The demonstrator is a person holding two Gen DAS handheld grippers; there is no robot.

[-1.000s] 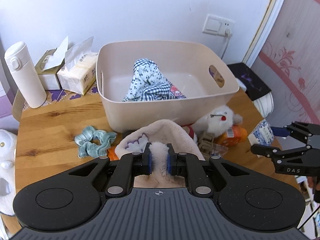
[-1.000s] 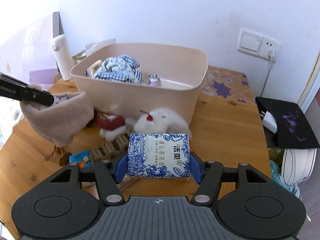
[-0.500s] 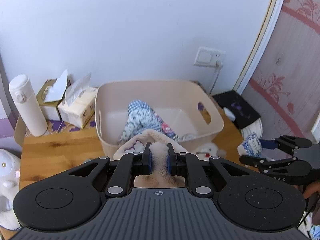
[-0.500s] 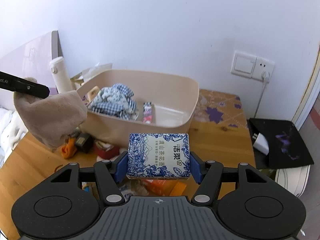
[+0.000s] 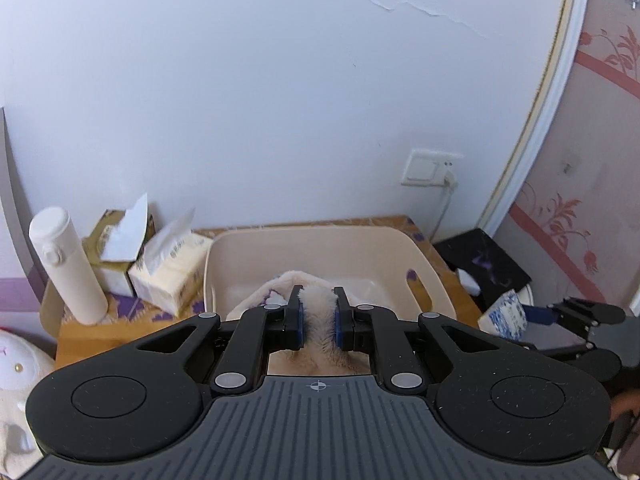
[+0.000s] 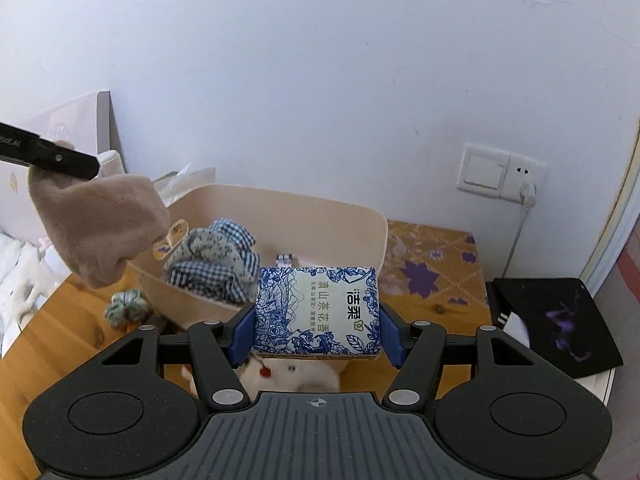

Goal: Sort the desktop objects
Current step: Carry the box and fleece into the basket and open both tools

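Note:
My left gripper [image 5: 318, 322] is shut on a beige plush cloth [image 5: 316, 312] and holds it in the air over the near left rim of the beige bin [image 5: 424, 276]. The right wrist view shows this cloth [image 6: 100, 224] hanging from the left gripper's finger [image 6: 52, 158] above the bin [image 6: 360, 220]. My right gripper [image 6: 316, 332] is shut on a blue-and-white tissue pack [image 6: 318, 312], raised in front of the bin. The pack also shows in the left wrist view [image 5: 504, 316]. A checked cloth [image 6: 216, 264] lies inside the bin.
A white bottle [image 5: 68, 268] and two tissue boxes [image 5: 168, 268] stand left of the bin. A green scrunchie [image 6: 128, 306] and a white plush toy [image 6: 292, 376] lie on the wooden table [image 6: 432, 304]. A black pad [image 6: 556, 320] lies at the right. A wall socket [image 6: 500, 172] is behind.
Both grippers have risen well above the table with their loads. The plush cloth has moved up and toward the bin; the tissue pack has lifted off the table clutter.

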